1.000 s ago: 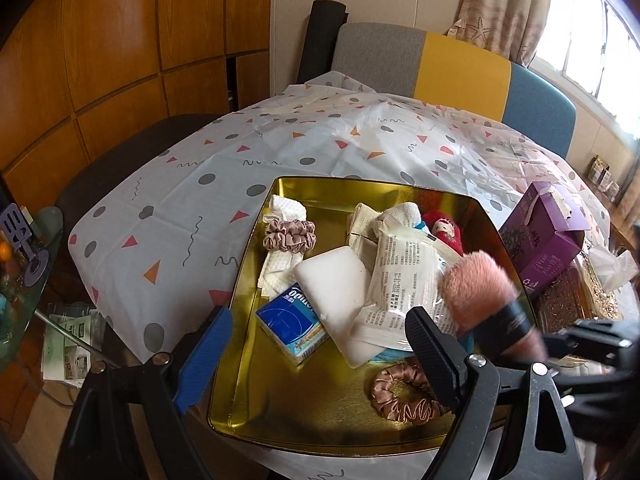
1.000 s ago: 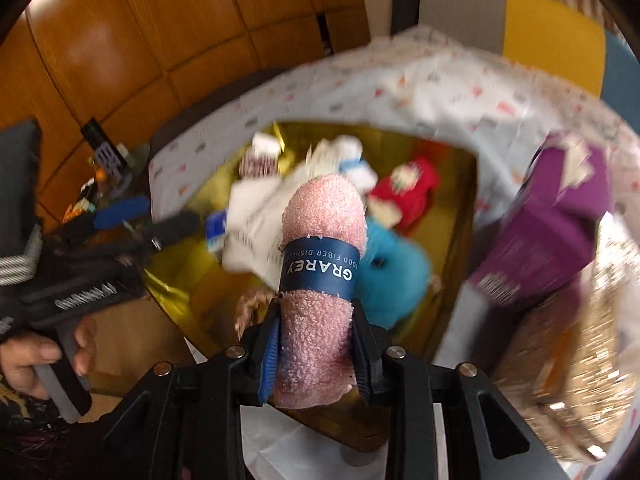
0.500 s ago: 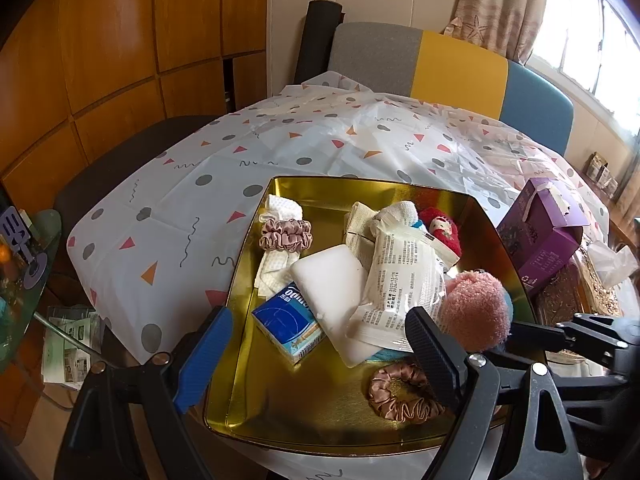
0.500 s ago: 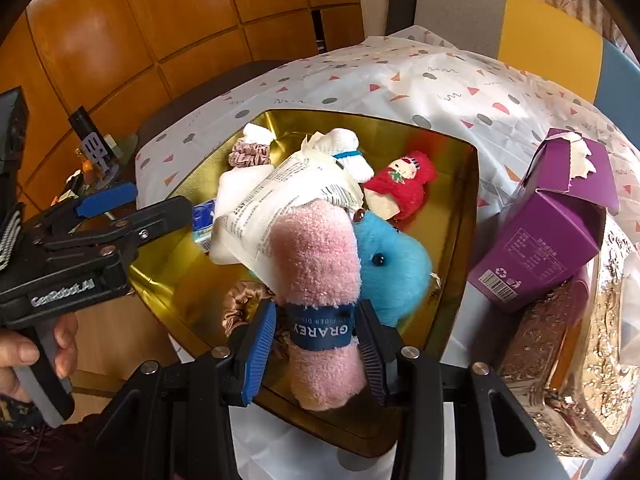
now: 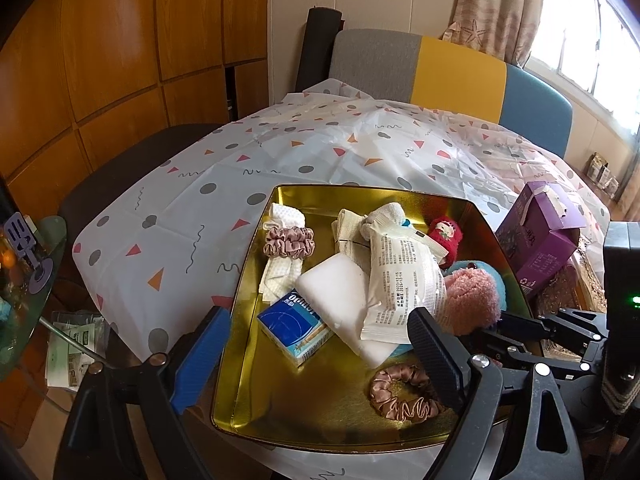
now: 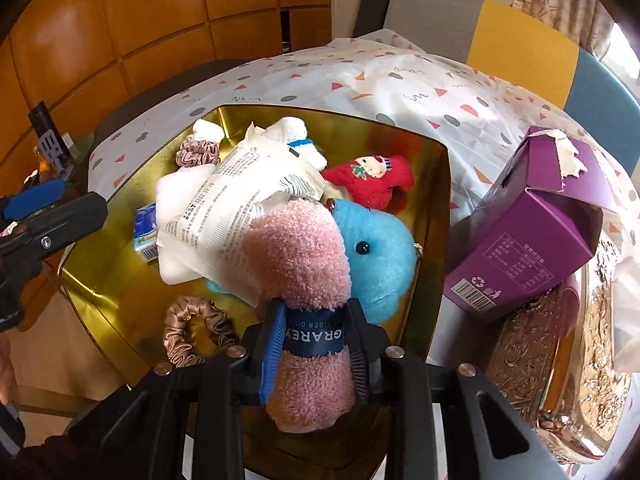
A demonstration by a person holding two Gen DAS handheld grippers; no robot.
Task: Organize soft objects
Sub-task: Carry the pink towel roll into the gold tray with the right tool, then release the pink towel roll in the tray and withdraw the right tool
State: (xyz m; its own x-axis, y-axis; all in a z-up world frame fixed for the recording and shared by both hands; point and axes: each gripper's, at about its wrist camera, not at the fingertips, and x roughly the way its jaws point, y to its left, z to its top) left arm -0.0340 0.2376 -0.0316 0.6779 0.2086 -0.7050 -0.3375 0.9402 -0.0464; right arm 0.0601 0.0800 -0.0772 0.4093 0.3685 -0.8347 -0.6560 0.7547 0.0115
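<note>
Bare gold tray [image 5: 280, 396] floor at near-left corner; purple box [image 6: 532, 236] tight against the right rim.

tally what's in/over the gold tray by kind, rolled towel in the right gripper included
Scrunchies: 2
Plush toys: 2, blue, red
Rolled pink towel, in right gripper: 1
White printed pouch: 1
White sponge: 1
Blue tissue pack: 1
White cloths or socks: at least 2
Total: at least 10

Both wrist views look down and forward from the near edge; both show the tray [image 5: 248, 264] [image 6: 434, 184].
</note>
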